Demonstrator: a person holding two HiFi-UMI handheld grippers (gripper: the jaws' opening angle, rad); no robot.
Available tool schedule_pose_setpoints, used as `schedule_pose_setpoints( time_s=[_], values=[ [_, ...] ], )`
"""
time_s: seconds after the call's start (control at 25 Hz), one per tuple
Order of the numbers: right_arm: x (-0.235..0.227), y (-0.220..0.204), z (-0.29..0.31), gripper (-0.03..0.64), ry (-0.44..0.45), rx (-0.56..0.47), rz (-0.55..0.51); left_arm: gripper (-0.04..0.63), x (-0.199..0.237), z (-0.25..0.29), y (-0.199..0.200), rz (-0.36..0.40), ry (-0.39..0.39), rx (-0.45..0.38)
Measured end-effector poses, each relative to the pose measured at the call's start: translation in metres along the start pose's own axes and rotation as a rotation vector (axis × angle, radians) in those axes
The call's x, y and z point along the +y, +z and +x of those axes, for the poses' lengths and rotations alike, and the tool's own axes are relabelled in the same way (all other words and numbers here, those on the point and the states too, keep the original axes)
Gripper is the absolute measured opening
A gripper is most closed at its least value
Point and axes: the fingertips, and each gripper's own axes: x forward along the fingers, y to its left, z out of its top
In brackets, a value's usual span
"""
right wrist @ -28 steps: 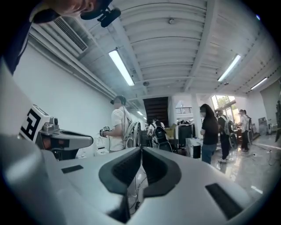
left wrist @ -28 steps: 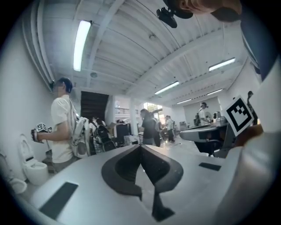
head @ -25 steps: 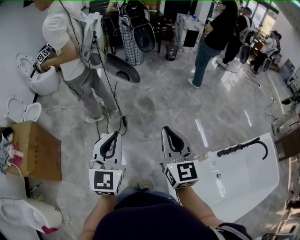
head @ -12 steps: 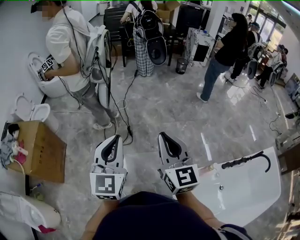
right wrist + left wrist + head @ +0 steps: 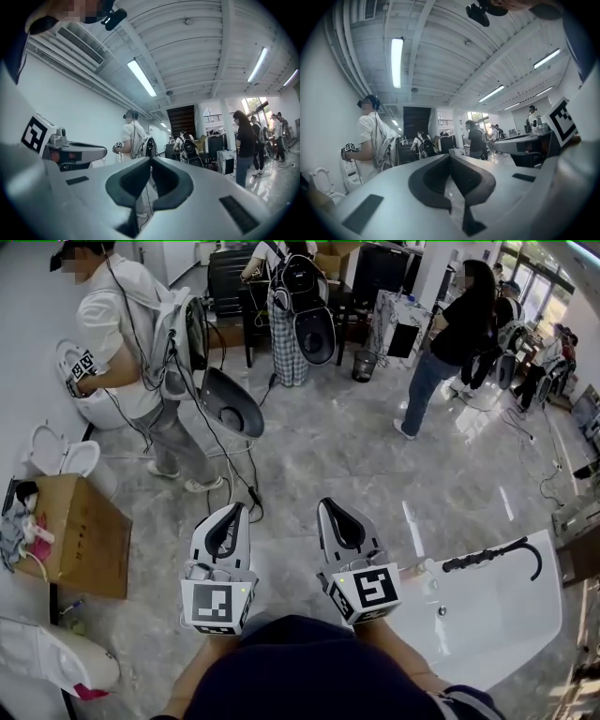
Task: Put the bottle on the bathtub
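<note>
The white bathtub (image 5: 497, 615) lies at the lower right of the head view, with a black hooked tap (image 5: 489, 553) across its far rim. A small pale object (image 5: 427, 567) sits at the tub's near-left corner; it is too small to tell whether it is the bottle. My left gripper (image 5: 236, 510) and right gripper (image 5: 326, 505) are held side by side above the marble floor, left of the tub. Both are shut with nothing between the jaws. The left gripper (image 5: 450, 158) and right gripper (image 5: 150, 160) views look out across the room, with no bottle in them.
A person (image 5: 131, 324) stands at the left by a wall toilet (image 5: 89, 404), with a black seat lid (image 5: 230, 404) beside them and cables (image 5: 246, 484) trailing over the floor. A cardboard box (image 5: 80, 535) and toilets (image 5: 56, 460) line the left wall. Other people (image 5: 455, 324) stand at the back.
Both grippers stay shut and almost in place. The person at the left has shifted, and the black seat lid now shows beside them.
</note>
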Motion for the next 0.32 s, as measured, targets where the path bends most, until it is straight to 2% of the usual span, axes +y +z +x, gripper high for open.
schedule_pose_setpoints(
  time_s=[0.32],
  values=[
    [-0.006,-0.01,-0.022,0.035,-0.013,-0.003,0.004,0.021,-0.021,-0.008,-0.006,0.015,-0.018,-0.004]
  ],
)
